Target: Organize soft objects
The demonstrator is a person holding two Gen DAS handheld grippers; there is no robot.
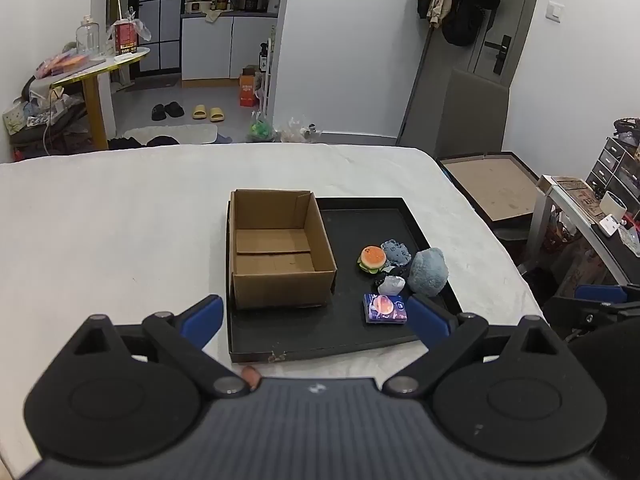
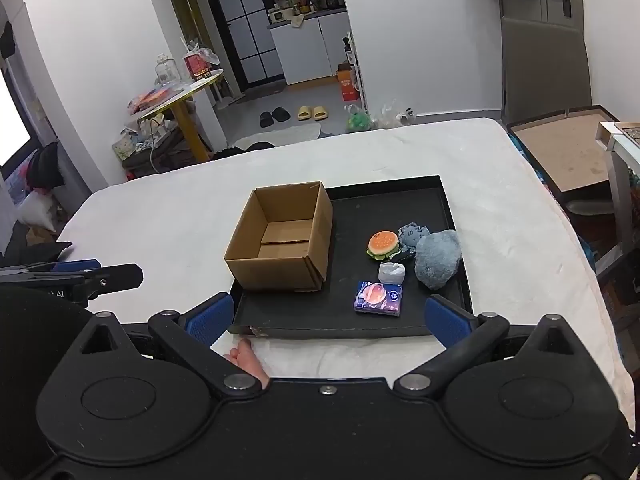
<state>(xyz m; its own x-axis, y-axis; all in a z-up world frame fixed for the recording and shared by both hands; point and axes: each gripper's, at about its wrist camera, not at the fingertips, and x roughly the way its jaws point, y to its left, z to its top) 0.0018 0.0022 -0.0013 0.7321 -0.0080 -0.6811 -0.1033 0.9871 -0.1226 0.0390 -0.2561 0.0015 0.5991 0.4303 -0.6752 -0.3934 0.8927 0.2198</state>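
An empty open cardboard box [image 1: 280, 248] [image 2: 282, 248] stands in the left part of a black tray [image 1: 352, 220] [image 2: 384, 204]. To its right lie a burger toy [image 1: 373, 259] [image 2: 383, 244], a fuzzy blue-grey plush [image 1: 429, 270] [image 2: 438, 258], a small patterned blue piece [image 1: 396, 251] [image 2: 412, 234], a little white lump [image 1: 391, 285] [image 2: 391, 273] and a purple tissue pack [image 1: 385, 309] [image 2: 378, 299]. My left gripper [image 1: 316, 320] is open above the tray's near edge, nothing between its blue pads. My right gripper [image 2: 328, 322] is open too, just short of the tray.
The tray rests on a white cloth-covered surface [image 1: 100, 220] [image 2: 160, 216]. A desk with drawers [image 1: 592, 208] and a brown board [image 1: 500, 184] stand to the right. A yellow round table [image 1: 96, 68] and slippers [image 1: 208, 113] are on the floor beyond.
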